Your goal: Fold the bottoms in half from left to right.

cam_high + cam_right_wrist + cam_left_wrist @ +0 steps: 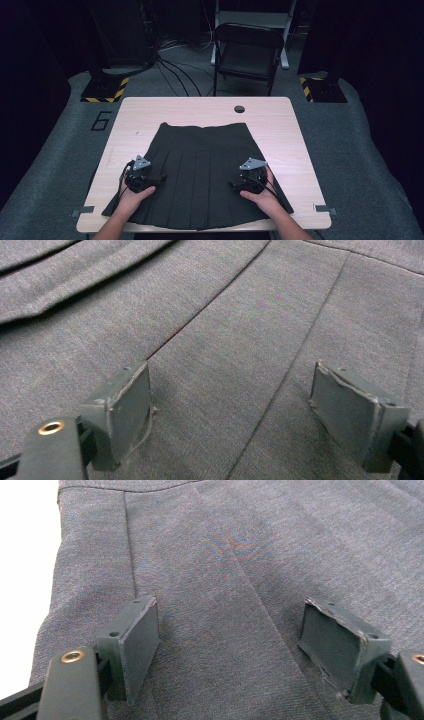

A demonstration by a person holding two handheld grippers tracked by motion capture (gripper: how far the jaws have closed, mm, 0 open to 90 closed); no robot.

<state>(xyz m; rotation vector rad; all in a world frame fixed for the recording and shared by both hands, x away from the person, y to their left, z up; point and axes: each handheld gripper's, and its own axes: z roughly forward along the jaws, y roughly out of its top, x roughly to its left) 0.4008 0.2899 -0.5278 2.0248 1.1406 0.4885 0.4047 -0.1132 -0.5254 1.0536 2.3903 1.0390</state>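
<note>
Dark grey pleated fabric skirt [202, 175] lies flat on the pale wooden desk [295, 150], waistband at the far side, hem at the near edge. Left hand-held gripper [230, 645] sits over the skirt's left pleats, jaws spread wide, nothing clamped. Right hand-held gripper [232, 410] sits over the right pleats, jaws likewise apart. Grey floor mat [60, 150] left of the desk bears a painted "6" [101, 120].

Skirt [200, 170] flat on the table [295, 150], left claw [142, 181] and right claw [247, 184] over its sides (chair [247, 50] behind)
</note>
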